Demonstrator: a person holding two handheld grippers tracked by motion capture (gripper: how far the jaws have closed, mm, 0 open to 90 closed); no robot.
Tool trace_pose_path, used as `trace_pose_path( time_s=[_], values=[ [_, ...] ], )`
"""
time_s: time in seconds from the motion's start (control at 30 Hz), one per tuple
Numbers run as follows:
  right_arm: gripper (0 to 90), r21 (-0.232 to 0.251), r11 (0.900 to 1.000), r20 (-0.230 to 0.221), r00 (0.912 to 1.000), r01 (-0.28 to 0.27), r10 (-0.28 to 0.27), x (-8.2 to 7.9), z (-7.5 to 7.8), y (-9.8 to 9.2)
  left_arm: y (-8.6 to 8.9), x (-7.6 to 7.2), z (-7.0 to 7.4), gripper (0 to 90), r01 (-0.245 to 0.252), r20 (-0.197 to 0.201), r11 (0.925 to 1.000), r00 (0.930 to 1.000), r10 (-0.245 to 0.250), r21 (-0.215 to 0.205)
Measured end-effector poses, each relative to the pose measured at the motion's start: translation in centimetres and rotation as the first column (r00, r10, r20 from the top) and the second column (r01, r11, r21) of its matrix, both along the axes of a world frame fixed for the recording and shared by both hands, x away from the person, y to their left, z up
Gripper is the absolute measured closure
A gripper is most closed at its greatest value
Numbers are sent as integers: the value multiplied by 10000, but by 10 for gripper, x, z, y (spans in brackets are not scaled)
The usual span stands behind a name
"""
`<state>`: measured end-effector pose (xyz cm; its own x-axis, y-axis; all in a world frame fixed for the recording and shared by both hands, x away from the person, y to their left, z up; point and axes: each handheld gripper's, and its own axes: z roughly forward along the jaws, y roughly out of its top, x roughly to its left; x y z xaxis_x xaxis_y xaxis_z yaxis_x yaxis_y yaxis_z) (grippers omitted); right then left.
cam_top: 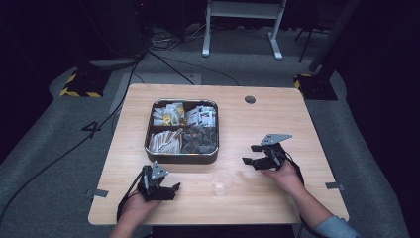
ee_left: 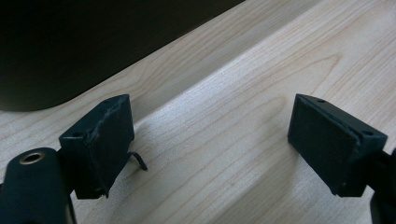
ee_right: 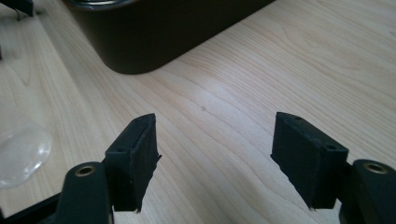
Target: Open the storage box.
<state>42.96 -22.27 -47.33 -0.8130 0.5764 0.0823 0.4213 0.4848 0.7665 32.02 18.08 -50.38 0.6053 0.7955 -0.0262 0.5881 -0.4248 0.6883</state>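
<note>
We see two grippers on one wooden table [cam_top: 277, 119], one in each hand. The left gripper [cam_top: 168, 191] rests low near the front edge, jaws spread wide with bare wood between them in its own view [ee_left: 210, 149], gripping nothing. The right gripper [cam_top: 252, 154] sits over at the right side, jaws also apart in its own view [ee_right: 215, 158], nothing between the pads, just tabletop.

Between the two hands we count one clear plastic cup [cam_top: 222, 181], standing upright near the front edge, apart from both grippers; its rim peeks in at the left of the right gripper view [ee_right: 21, 154]. Just behind the cup we have one dark tray [cam_top: 181, 157] with four compartments: pale packets in the back two, light paper sticks front left, dark pieces front right. We cannot count those small items.
</note>
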Motion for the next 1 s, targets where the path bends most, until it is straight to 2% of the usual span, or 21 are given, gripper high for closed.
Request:
trace_pose_path(
  time_s=[0.1, 0.3, 0.43, 0.73, 0.83, 1.0],
  values=[
    [316, 112, 9999, -6, 10000, -95, 95, -1, 7, 2, 0, 0, 0, 149, 29, 17, 10000, 10000, -29, 39],
    [326, 308, 9989, 270, 9990, -350, 342, 1, 25, 10, 0, 0, 0, 149, -62, 39, 10000, 10000, 62, 32],
    [325, 306, 9985, 277, 9987, -447, 438, 10, 35, 19, -1, 0, 0, 156, -192, 71, 9998, 9998, 192, 17],
    [325, 470, 9958, 354, 9964, -782, 766, 26, 54, 41, 0, -1, 0, 156, -121, 85, 9999, 9999, 120, 108],
    [335, 501, 9948, 293, 9957, -888, 874, 36, 62, 52, -1, -1, 0, 156, -110, 70, 9999, 9999, 109, 92],
    [335, 339, 9951, 305, 9953, -925, 915, 46, 69, 65, -1, -1, 0, 152, -72, 8, 10000, 10000, 72, 48]
  ],
)
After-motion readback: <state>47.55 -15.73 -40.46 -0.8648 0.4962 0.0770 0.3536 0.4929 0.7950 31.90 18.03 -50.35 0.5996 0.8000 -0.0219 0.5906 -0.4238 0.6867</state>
